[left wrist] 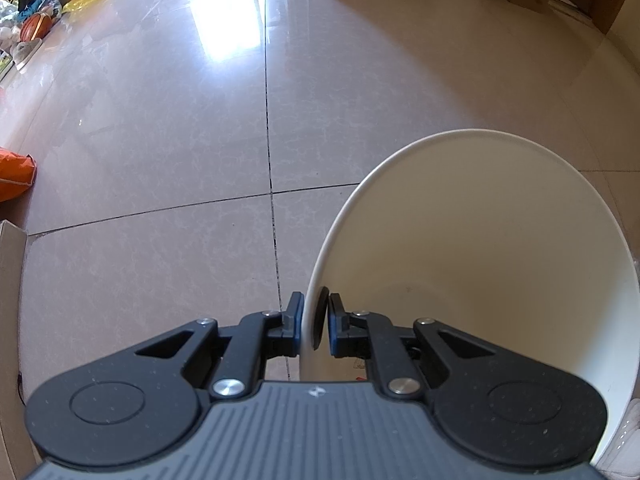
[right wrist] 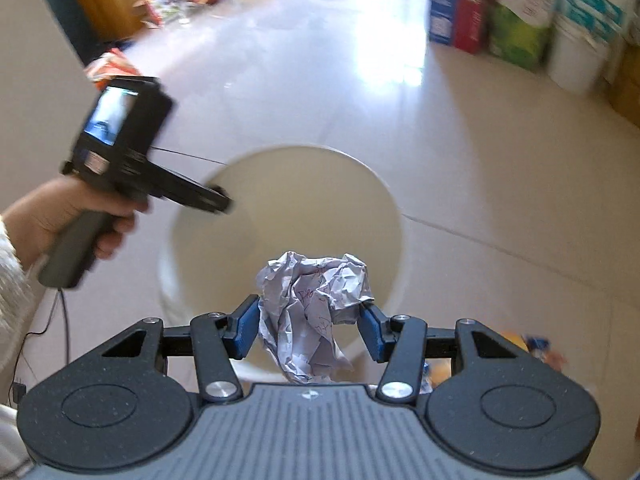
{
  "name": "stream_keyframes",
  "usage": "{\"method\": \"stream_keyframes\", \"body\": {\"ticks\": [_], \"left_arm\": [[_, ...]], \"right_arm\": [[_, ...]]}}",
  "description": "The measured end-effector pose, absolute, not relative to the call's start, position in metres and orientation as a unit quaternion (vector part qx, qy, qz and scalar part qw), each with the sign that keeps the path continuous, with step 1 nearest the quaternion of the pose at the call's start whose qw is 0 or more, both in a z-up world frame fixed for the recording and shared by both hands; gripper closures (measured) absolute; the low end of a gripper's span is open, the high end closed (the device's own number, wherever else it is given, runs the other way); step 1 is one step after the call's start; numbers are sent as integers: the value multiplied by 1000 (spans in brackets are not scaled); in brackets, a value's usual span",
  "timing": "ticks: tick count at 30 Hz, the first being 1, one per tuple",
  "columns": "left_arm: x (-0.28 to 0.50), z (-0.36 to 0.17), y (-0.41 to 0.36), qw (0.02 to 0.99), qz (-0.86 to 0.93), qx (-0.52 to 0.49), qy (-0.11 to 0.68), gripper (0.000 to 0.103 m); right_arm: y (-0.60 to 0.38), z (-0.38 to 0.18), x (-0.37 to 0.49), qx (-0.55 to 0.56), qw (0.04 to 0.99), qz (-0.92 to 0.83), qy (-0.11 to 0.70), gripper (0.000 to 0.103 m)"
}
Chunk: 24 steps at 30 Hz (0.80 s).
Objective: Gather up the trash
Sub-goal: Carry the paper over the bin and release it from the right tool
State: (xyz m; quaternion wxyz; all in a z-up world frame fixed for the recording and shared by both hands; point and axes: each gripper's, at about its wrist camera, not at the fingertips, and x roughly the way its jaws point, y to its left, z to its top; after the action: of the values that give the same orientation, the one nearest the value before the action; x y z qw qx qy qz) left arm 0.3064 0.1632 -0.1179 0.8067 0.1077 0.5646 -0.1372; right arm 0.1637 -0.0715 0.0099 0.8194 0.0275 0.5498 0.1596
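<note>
One crumpled paper ball (right wrist: pixel 314 312) was pinched in the right tool (right wrist: pixel 308 320), hanging over the white bin (right wrist: pixel 384 200); left tool (left wrist: pixel 314 320) was clamped on the bin's rim, and the drop wasn't done yet.

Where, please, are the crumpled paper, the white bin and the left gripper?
crumpled paper (right wrist: pixel 314 312): right wrist view, middle of the wad.
white bin (right wrist: pixel 394 216): right wrist view, right rim.
left gripper (left wrist: pixel 314 320): left wrist view, between fingertips.
</note>
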Motion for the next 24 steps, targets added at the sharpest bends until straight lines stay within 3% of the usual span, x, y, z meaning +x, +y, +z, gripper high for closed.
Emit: {"method": "stream_keyframes", "body": {"ticks": [3, 6, 7, 20, 24], "left_arm": [[306, -117, 164, 807, -137, 108, 564, 93], [306, -117, 164, 807, -137, 109, 564, 93], [306, -117, 165, 807, -137, 108, 564, 93], [306, -117, 164, 807, -135, 108, 564, 93], [307, -117, 165, 807, -135, 107, 564, 93]], "right_arm": [[-54, 6, 171, 29, 821, 176, 543, 40], [-48, 4, 170, 30, 821, 181, 541, 20], [-47, 5, 169, 32, 824, 181, 537, 18], [-63, 16, 146, 32, 849, 154, 504, 8], [-80, 13, 130, 46, 869, 155, 468, 0]]}}
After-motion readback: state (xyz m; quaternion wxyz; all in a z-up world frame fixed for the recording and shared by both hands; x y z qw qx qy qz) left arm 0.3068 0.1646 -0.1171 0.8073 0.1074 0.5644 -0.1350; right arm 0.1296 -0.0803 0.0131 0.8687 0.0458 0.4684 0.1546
